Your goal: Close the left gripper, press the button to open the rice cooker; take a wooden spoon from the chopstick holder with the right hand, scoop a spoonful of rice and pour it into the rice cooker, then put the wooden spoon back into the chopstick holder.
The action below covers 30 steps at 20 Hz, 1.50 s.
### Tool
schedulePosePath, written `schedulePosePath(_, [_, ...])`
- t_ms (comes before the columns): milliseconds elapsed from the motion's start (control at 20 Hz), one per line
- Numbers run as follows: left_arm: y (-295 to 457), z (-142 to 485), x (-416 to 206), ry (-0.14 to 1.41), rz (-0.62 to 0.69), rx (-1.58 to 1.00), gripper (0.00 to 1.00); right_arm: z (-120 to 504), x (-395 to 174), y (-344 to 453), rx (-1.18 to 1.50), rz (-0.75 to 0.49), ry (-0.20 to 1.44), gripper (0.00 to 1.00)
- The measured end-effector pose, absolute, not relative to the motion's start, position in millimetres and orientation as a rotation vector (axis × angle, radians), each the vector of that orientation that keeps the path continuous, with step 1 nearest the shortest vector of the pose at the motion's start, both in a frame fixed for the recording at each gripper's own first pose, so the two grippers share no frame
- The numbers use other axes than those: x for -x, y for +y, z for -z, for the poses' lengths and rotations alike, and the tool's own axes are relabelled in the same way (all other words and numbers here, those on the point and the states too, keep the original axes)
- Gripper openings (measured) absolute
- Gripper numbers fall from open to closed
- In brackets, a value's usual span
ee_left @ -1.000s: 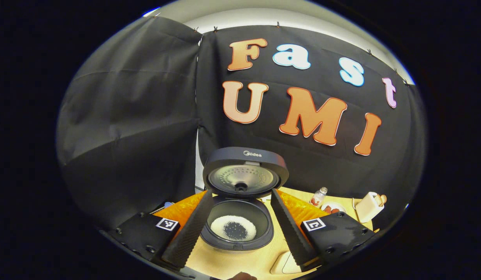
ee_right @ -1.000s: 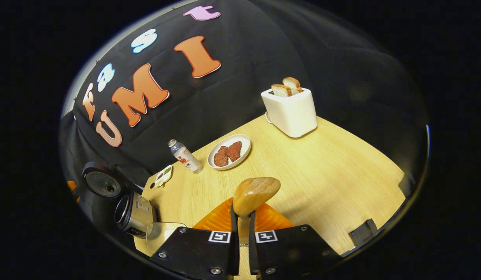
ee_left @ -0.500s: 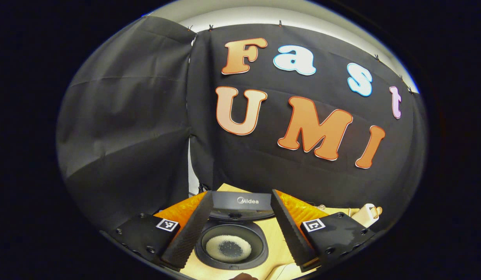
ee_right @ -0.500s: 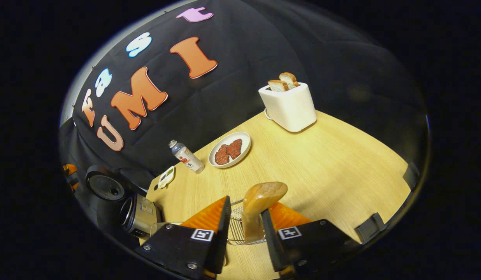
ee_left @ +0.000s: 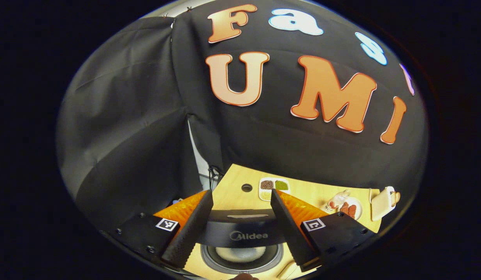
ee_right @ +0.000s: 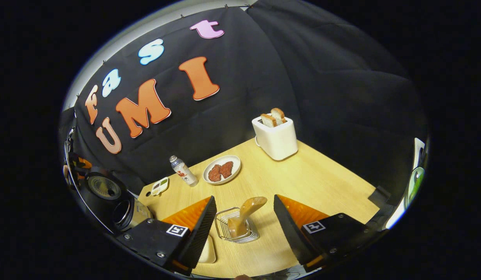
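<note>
My right gripper [ee_right: 240, 227] has its fingers spread wide, and nothing is between them. Just ahead of them the wooden spoon [ee_right: 246, 216] stands tilted in the wire chopstick holder [ee_right: 236, 230], bowl end up, near the front edge of the table [ee_right: 326, 182]. A pale dish [ee_right: 208, 251] lies just beside the holder on its left, partly hidden behind my finger. I judge the spoon is back in its holder, so the last step of the task looks done.

My left gripper [ee_left: 240, 229] is open too, fingers well apart, and hangs above the rice cooker [ee_left: 242, 249]. Its lid [ee_left: 244, 231] stands raised, and below it I see a pale heap of rice [ee_left: 240, 252] in the pot. In the right gripper view the cooker sits at the table's left end.

Farther back along the wall stand a small tray [ee_right: 159, 186], a bottle [ee_right: 182, 170], a plate [ee_right: 222, 170] and a toaster [ee_right: 275, 134] at the far corner.

What remains, as I judge it, is only to draw both grippers clear without knocking the spoon or the holder.
</note>
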<state>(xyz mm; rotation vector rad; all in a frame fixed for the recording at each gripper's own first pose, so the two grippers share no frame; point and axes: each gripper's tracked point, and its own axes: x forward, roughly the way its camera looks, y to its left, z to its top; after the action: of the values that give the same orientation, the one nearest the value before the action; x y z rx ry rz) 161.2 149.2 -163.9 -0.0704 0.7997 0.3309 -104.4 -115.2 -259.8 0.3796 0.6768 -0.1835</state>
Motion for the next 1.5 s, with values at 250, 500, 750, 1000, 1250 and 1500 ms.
schedulePosePath(250, [131.6, 190.9, -120.6, 0.989, -0.316, 0.11, 1.0, 239.9, 111.2, -121.3, -0.374, 0.204, 0.652, 0.92])
schedulePosePath(500, [120.5, 227.3, -71.4, 1.177, -0.296, 0.144, 1.0, 230.2, 94.1, -105.4, -0.378, 0.147, 0.643, 0.92])
schedulePosePath(750, [111.1, 263.7, -32.9, 1.34, -0.294, 0.147, 0.99, 229.0, 81.3, -83.4, -0.359, 0.071, 0.639, 0.92])
schedulePosePath(1000, [102.0, 317.1, -2.3, 1.501, -0.365, 0.201, 0.98, 229.6, 72.8, -67.9, -0.343, 0.017, 0.639, 0.92])
schedulePosePath(1250, [102.2, 328.7, 2.0, 1.45, -0.382, 0.188, 1.0, 229.7, 67.3, -62.4, -0.323, -0.003, 0.636, 0.92])
schedulePosePath(1500, [102.8, 326.2, 5.8, 1.343, -0.422, 0.184, 1.0, 215.6, 55.2, -57.7, -0.272, -0.029, 0.601, 0.92])
